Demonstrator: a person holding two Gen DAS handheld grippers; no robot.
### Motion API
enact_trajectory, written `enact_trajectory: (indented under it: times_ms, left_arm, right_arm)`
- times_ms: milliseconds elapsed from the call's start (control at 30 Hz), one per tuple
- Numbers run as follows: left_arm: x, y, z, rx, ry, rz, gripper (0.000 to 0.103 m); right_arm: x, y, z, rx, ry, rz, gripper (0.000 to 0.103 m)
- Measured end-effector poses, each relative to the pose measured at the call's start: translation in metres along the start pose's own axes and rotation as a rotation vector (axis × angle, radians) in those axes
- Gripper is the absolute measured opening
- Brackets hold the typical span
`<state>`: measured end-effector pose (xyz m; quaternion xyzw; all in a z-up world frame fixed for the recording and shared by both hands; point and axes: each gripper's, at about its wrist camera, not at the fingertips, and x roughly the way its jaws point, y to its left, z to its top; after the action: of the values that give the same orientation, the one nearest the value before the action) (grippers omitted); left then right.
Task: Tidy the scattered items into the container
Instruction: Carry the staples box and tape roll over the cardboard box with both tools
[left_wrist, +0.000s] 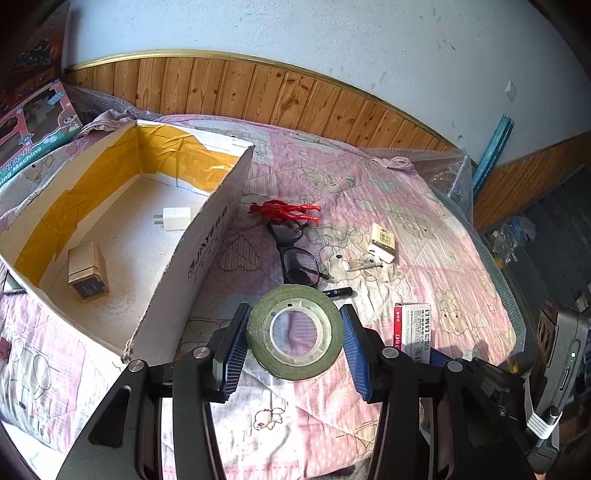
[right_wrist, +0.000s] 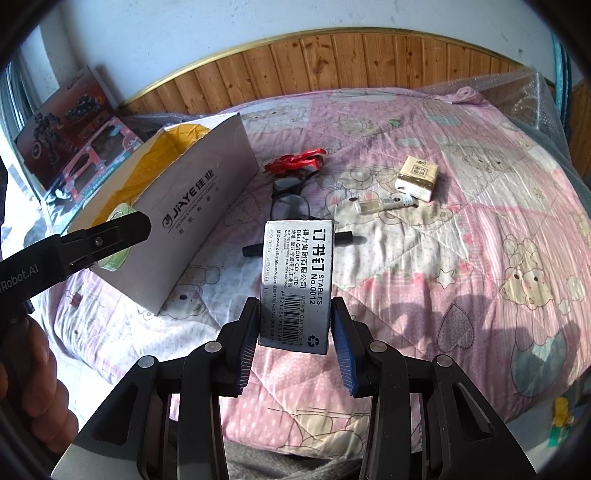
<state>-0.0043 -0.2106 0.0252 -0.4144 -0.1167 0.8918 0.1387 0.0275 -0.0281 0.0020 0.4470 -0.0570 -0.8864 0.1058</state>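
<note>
The left gripper (left_wrist: 294, 334) is clamping a tape roll (left_wrist: 294, 333) by its outer rim, pads (left_wrist: 236, 350) pressing both sides so the ring is riding flat and clear of the quilt (left_wrist: 424, 221), just beside the box (left_wrist: 207, 236). The right gripper (right_wrist: 294, 334) is pinching a staple box (right_wrist: 297, 284) by its near end across the narrow sides, leaving most of it jutting forward for an easy drop (the label is facing up). Both seem to be waiting to go over the box wall, where a charger (left_wrist: 173, 218) and a gold cube (left_wrist: 88, 272) are already lying. Still out on the quilt, well apart from the box: red toy (left_wrist: 286, 212), glasses (left_wrist: 297, 258), black pen (left_wrist: 338, 292), small bottle (right_wrist: 384, 204), yellow pack (right_wrist: 417, 178)
</note>
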Motion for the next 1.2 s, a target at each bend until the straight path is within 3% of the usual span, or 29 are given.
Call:
enact_trajectory:
  times_ms: [567,1200]
  left_arm:
    - [-0.034,0.050,0.006,-0.097,-0.063,0.024,0.049]
    - [-0.059,0.088,0.037,-0.156,-0.133,0.041,0.049]
  right_arm:
    - [0.008,0.057,0.027,-0.115,-0.007,0.063,0.040]
    - [0.019,0.111,0.074,-0.197,-0.038,0.131,0.040]
